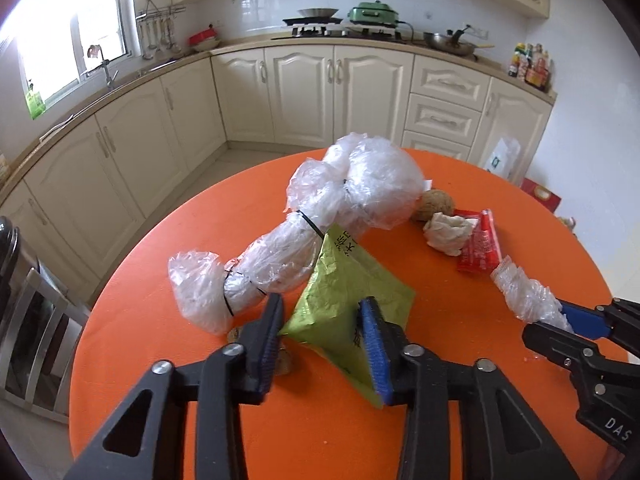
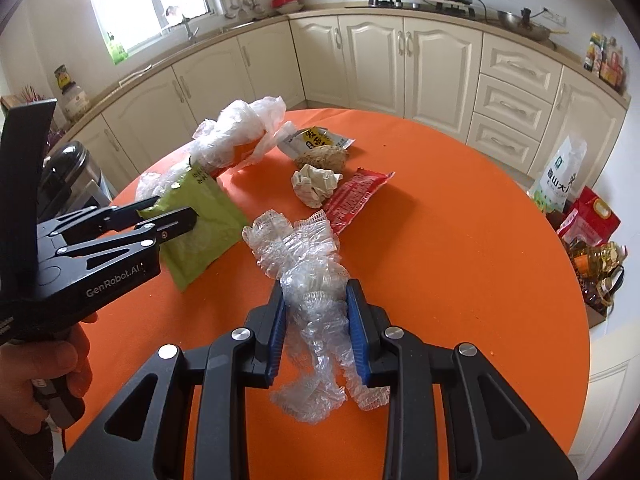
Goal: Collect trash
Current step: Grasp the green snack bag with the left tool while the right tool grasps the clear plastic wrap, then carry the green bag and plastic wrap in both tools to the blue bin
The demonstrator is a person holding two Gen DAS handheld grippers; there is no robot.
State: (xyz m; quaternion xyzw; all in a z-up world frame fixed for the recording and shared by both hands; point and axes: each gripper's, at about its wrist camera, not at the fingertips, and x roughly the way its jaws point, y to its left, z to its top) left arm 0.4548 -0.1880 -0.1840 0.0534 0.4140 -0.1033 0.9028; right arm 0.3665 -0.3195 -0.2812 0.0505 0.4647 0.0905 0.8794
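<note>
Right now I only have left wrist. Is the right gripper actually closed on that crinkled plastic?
Observer: Yes. The right wrist view shows the right gripper with both pads pressed on the crinkled plastic.
Operator: Anything hidden behind the big clear bag?
Observer: A white and yellow packet lies on the orange table just past it.
Operator: Left grip on the green packet?
Observer: From the side, the left gripper pinches it at one edge.
</note>
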